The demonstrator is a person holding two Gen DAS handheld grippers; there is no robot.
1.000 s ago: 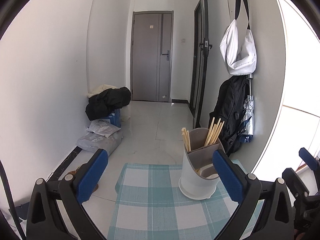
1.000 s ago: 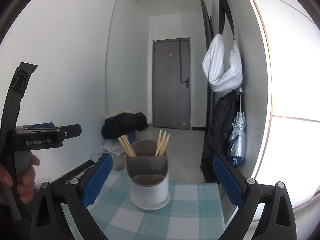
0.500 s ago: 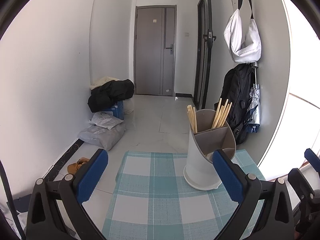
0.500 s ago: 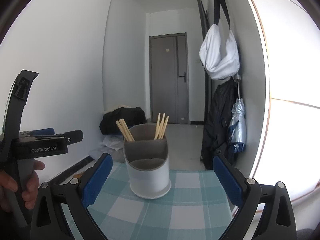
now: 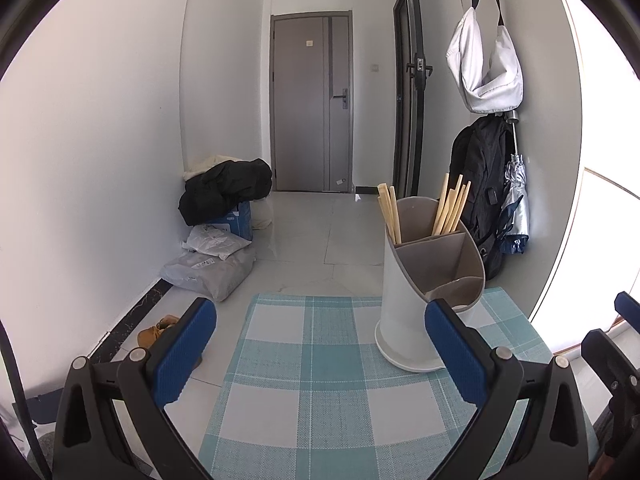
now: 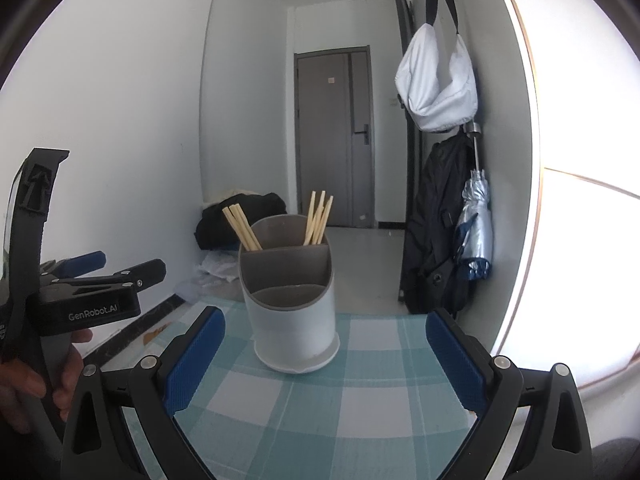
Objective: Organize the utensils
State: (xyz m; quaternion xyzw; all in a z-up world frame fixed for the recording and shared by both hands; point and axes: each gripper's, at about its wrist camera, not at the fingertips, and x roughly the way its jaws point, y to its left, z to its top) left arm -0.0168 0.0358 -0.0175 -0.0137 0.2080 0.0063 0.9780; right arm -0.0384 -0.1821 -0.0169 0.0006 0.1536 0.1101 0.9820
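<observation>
Holder (image 5: 424, 292) nearer, both jaws wide.

Woven checked cloth (image 5: 320, 360) covers the lower centre, coarse and matt. On it, a smooth white plastic holder (image 6: 294, 320) with a matt grey liner, pale bare-wood chopsticks (image 6: 318, 220) inside. Upper right, a crinkly silver umbrella (image 6: 474, 220) shines; the floor tiles (image 5: 312, 232) gleam glossy.

Ahead of me: grey door (image 5: 311, 100); white bag (image 5: 484, 68), black backpack (image 5: 478, 184) and folded umbrella (image 5: 516, 208) hang on the right wall; parcels (image 5: 212, 260) lie on the floor.
</observation>
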